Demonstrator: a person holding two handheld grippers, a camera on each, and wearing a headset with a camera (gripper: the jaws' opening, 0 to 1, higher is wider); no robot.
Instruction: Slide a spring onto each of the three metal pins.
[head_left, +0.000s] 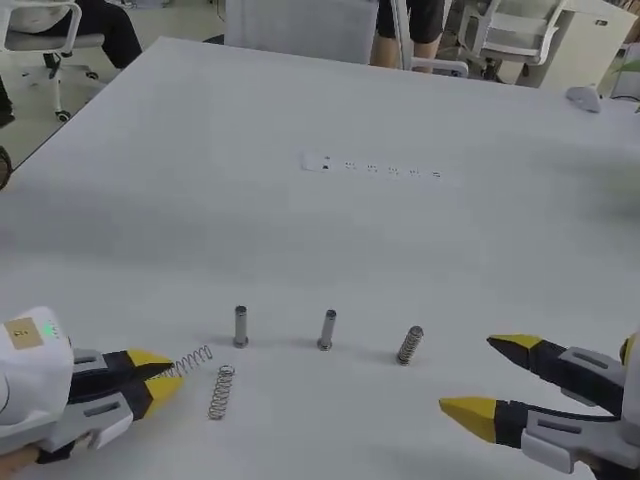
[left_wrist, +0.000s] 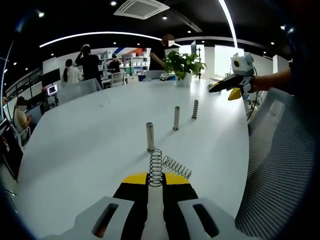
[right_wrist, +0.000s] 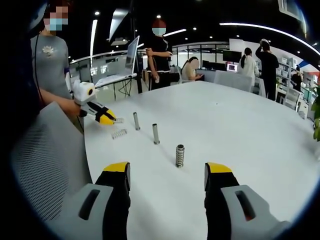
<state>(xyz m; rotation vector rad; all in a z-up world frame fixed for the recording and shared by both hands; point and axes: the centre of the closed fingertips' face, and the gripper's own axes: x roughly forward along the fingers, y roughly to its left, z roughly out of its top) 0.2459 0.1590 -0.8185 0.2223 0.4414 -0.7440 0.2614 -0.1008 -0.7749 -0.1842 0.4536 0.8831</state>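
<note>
Left tongs (left_wrist: 156, 180) pinch a spring (left_wrist: 156, 165) by its end, near the nearest pin (left_wrist: 150, 137); my right tongs (right_wrist: 167, 175) hang spread. Gripped that far back, I reckon it may flex and miss the tip.

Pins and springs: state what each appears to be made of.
Pins: polished metal, probably steel, judging by the smooth silver-grey shafts with bright highlights. Springs: thin metal wire, likely steel too, wound in silvery open coils with the white table showing between them. The exact alloy cannot be told.
</note>
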